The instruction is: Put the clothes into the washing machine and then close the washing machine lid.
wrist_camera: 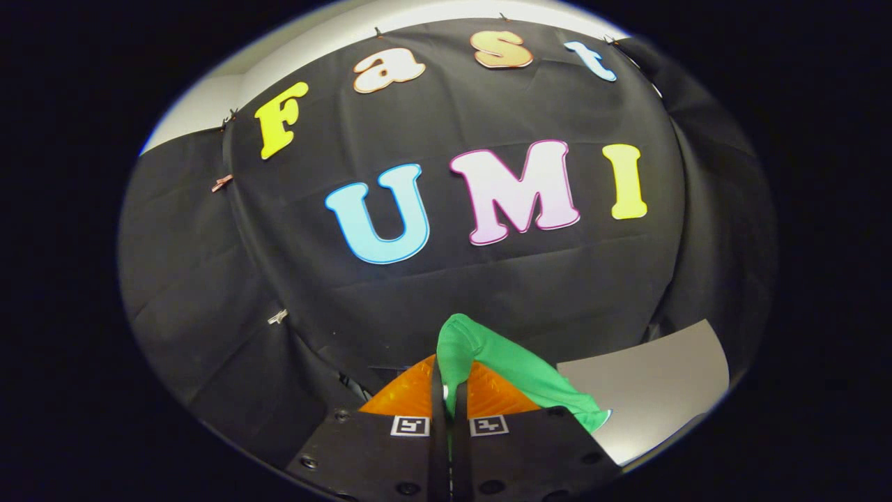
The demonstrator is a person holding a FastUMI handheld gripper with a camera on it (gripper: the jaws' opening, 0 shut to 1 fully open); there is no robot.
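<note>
Ahead of me hangs the booth's black cloth wall (432,279), creased and pinned with small clips (223,183) along its seams. Above its top edge I see a strip of pale wall (209,104). Low and off to the right of the fingers lies a flat grey surface (655,390), tilted in my view, its near corner just beside the cloth I am carrying. Nothing stands between the fingers and the black wall.

My gripper (449,380) has its fingers drawn almost together, only a thin slit between them, and both press on the green cloth (516,369). A fold of it bulges up in a rounded hump just above the fingertips. The rest trails down and to the right, draping over the right finger and ending in a point that touches the edge of the grey surface.

The cloth is bright green, smooth, thin, with soft folds and no pattern I can make out. It hangs clear in the air apart from the pinch and that trailing tip.
</note>
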